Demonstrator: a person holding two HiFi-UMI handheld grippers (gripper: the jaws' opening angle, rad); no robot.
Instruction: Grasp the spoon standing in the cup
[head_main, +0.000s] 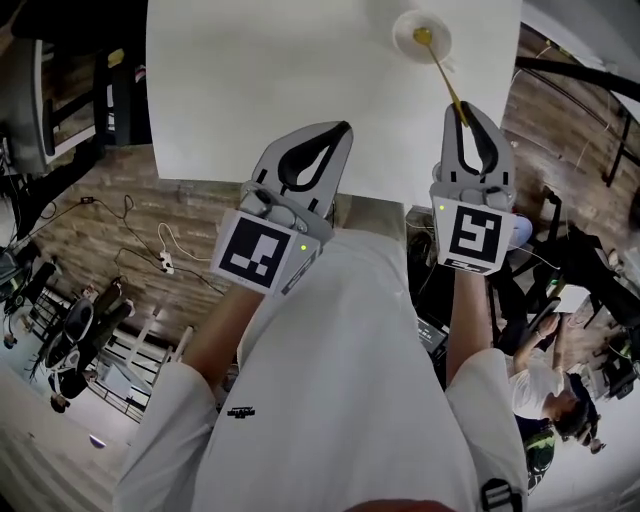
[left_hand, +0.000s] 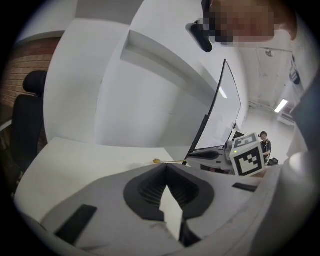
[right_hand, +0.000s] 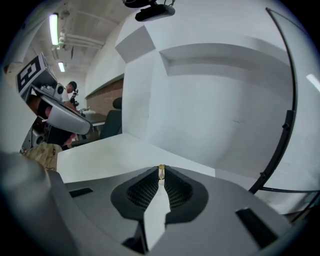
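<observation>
A white cup (head_main: 421, 36) stands at the far right of the white table (head_main: 250, 90). A yellow spoon (head_main: 441, 66) slants from the cup toward me, its bowl over the cup's mouth; whether the bowl rests inside I cannot tell. My right gripper (head_main: 466, 108) is shut on the end of the spoon's handle, and the handle's tip (right_hand: 161, 171) shows pinched between the jaw tips. My left gripper (head_main: 340, 128) hovers over the table's near edge, shut and empty. In the left gripper view the spoon (left_hand: 167, 161) shows just beyond the jaw tips.
The table's near edge (head_main: 300, 188) runs just under both grippers. Cables and a power strip (head_main: 165, 262) lie on the wooden floor at left. A person (head_main: 545, 395) sits at lower right among chairs. A black curved pole (right_hand: 292, 100) rises to the right.
</observation>
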